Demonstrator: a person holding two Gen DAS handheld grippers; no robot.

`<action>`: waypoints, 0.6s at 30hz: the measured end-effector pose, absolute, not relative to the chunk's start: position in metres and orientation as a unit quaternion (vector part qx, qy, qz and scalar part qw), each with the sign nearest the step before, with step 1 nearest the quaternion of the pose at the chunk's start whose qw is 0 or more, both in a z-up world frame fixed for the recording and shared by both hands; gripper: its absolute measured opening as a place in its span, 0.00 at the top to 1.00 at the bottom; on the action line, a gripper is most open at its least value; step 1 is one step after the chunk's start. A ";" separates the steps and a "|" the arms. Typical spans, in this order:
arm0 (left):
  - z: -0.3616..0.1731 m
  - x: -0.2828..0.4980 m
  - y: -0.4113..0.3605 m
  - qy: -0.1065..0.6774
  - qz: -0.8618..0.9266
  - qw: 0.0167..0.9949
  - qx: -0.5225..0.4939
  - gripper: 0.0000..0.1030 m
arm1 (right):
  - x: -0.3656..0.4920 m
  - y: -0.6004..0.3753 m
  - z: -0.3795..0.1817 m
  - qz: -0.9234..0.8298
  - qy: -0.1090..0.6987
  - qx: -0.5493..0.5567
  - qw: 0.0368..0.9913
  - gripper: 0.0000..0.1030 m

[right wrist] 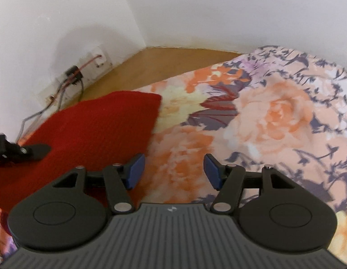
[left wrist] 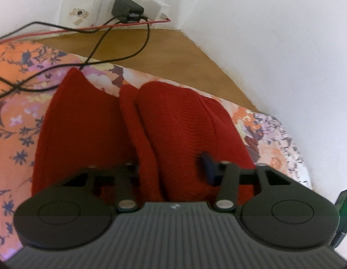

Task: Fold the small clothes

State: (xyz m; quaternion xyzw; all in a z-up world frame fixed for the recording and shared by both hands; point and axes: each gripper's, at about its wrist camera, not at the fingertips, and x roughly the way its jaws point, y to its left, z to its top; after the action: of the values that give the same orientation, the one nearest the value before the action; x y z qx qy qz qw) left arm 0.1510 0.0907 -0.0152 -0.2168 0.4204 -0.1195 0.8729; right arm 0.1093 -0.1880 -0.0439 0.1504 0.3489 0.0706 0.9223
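Red sweater (left wrist: 133,130) lies on the floral bedsheet (right wrist: 274,116), long axis 6 to 12 o'clock. Left gripper (left wrist: 171,168) sits directly on it, fingers spread around a fold. Right gripper (right wrist: 173,171) fingers spread, empty; sweater at its 10 o'clock. Left is nearer.

Ahead of the right gripper (right wrist: 174,171), whose pads stand apart, the flowered sheet (right wrist: 274,121) lies flat and bare, open for passing. To its left the red knit garment (right wrist: 90,123) blocks the way, with the left gripper (left wrist: 171,168) resting on it. Beyond the left gripper, black cables (left wrist: 119,51) trail across the sheet and wooden ledge (left wrist: 173,51) to the charger (left wrist: 126,7); walls close off the far side.
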 end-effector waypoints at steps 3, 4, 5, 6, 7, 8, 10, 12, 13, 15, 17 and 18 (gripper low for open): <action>-0.010 0.147 0.091 0.404 -0.130 0.881 -0.208 0.74 | 0.107 -0.188 -0.044 0.082 0.342 0.161 0.922 0.40; -0.008 0.144 0.092 0.398 -0.136 0.883 -0.207 0.75 | 0.106 -0.188 -0.044 0.088 0.341 0.167 0.921 0.46; -0.004 0.142 0.094 0.392 -0.141 0.885 -0.209 0.76 | 0.105 -0.188 -0.043 0.095 0.339 0.174 0.920 0.49; -0.001 0.140 0.096 0.386 -0.146 0.886 -0.211 0.76 | 0.103 -0.188 -0.042 0.102 0.336 0.179 0.919 0.52; 0.004 0.137 0.099 0.379 -0.150 0.888 -0.212 0.77 | 0.101 -0.186 -0.040 0.107 0.332 0.182 0.919 0.53; 0.009 0.135 0.103 0.371 -0.153 0.891 -0.213 0.77 | 0.099 -0.184 -0.038 0.114 0.326 0.186 0.920 0.53; 0.018 0.129 0.113 0.355 -0.157 0.897 -0.213 0.77 | 0.094 -0.180 -0.033 0.126 0.316 0.193 0.920 0.54; 0.025 0.123 0.125 0.341 -0.161 0.901 -0.214 0.77 | 0.089 -0.172 -0.027 0.138 0.306 0.196 0.921 0.54; 0.026 0.120 0.131 0.337 -0.160 0.902 -0.215 0.77 | 0.087 -0.168 -0.023 0.143 0.302 0.195 0.922 0.54; 0.025 0.116 0.143 0.334 -0.156 0.904 -0.216 0.77 | 0.083 -0.157 -0.017 0.155 0.296 0.194 0.923 0.54; 0.021 0.112 0.156 0.335 -0.148 0.904 -0.221 0.77 | 0.079 -0.146 -0.012 0.167 0.294 0.185 0.923 0.54; 0.019 0.110 0.161 0.336 -0.144 0.904 -0.224 0.77 | 0.077 -0.139 -0.010 0.174 0.293 0.179 0.923 0.54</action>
State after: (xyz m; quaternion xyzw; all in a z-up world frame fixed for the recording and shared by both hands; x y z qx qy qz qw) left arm 0.1102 0.1609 0.0186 -0.2245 0.3355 -0.1438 0.9035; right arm 0.0771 -0.1392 -0.0098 0.1786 0.2932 0.1738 0.9230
